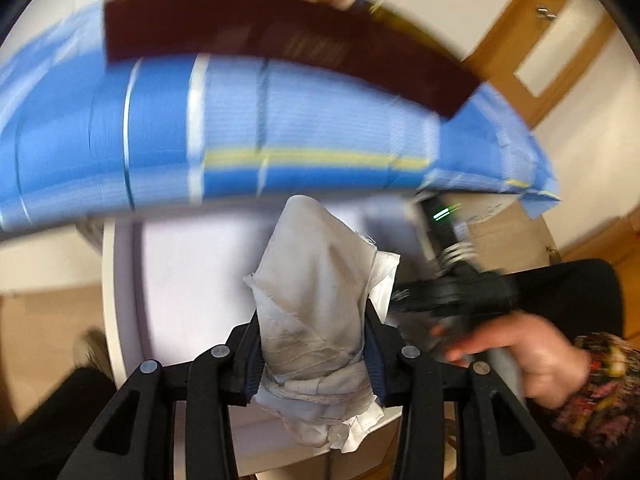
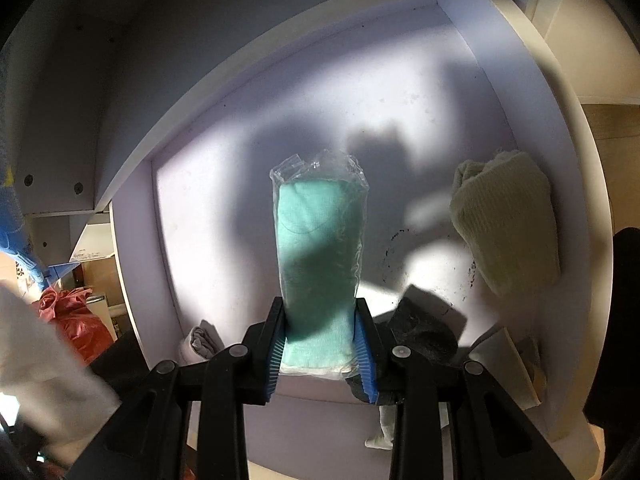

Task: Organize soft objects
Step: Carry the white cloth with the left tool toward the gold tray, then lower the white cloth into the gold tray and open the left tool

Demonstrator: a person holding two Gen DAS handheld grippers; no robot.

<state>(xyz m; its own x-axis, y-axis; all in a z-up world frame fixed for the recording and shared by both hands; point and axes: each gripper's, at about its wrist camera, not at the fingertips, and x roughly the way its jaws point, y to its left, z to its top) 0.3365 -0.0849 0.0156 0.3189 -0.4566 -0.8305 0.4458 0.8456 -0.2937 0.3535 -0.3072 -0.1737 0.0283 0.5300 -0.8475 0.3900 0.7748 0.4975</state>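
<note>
My left gripper (image 1: pixel 312 344) is shut on a bundled pale grey cloth (image 1: pixel 316 280), held above a white drawer (image 1: pixel 120 280). My right gripper (image 2: pixel 320 344) is shut on a teal cloth in a clear plastic wrap (image 2: pixel 320 240), held over the drawer's pale floor (image 2: pixel 208 200). In the drawer lie a pale green knitted cloth (image 2: pixel 508 224) at the right, a dark cloth (image 2: pixel 428 320) near the front and a small grey roll (image 2: pixel 202 338) at the front left. In the left wrist view a hand (image 1: pixel 520 356) holds the other black gripper at the right.
A blue striped cloth (image 1: pixel 240 136) and a dark maroon band (image 1: pixel 280 48) hang blurred across the top of the left wrist view. A wooden door (image 1: pixel 560 40) stands behind. Cardboard boxes (image 2: pixel 100 276) and a red bag (image 2: pixel 76 320) sit left of the drawer.
</note>
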